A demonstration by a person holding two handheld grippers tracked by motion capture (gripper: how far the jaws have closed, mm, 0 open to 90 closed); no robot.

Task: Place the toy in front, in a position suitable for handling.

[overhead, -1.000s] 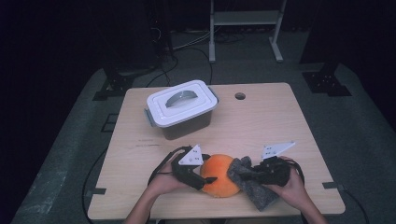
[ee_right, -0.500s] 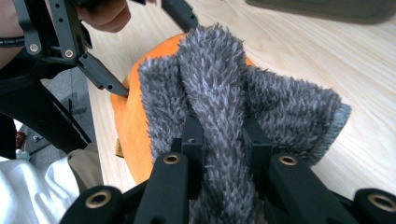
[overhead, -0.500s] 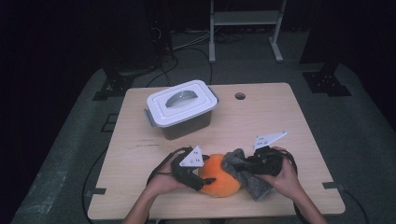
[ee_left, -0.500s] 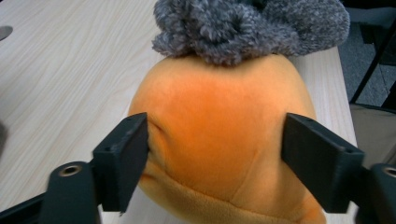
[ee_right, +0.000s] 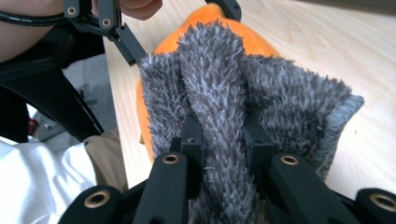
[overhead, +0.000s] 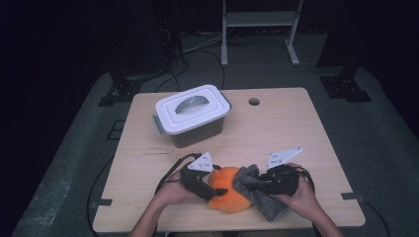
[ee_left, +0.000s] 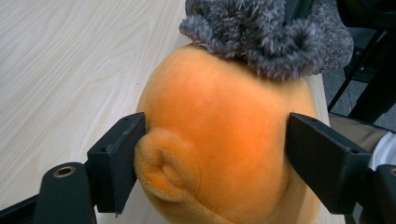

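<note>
Left tool (ee_left: 212, 154) clamps the orange plush (overhead: 228, 188) steady; right tool (ee_right: 223, 140) pinches a fold of grey cloth (overhead: 257, 190). Wipe with short strokes, keeping the plush pinned to the counter (overhead: 276, 128).

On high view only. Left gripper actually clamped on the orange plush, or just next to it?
Observer: Clamped. In the left gripper view both fingers press into the sides of the orange plush, one denting it beside a small nub.
Operator: And the right gripper?
Observer: Its fingers pinch a raised fold of the grey fuzzy cloth.
Operator: Cloth on the plush or beside it?
Observer: Its bunched edge lies over the plush's far end, touching it.
</note>
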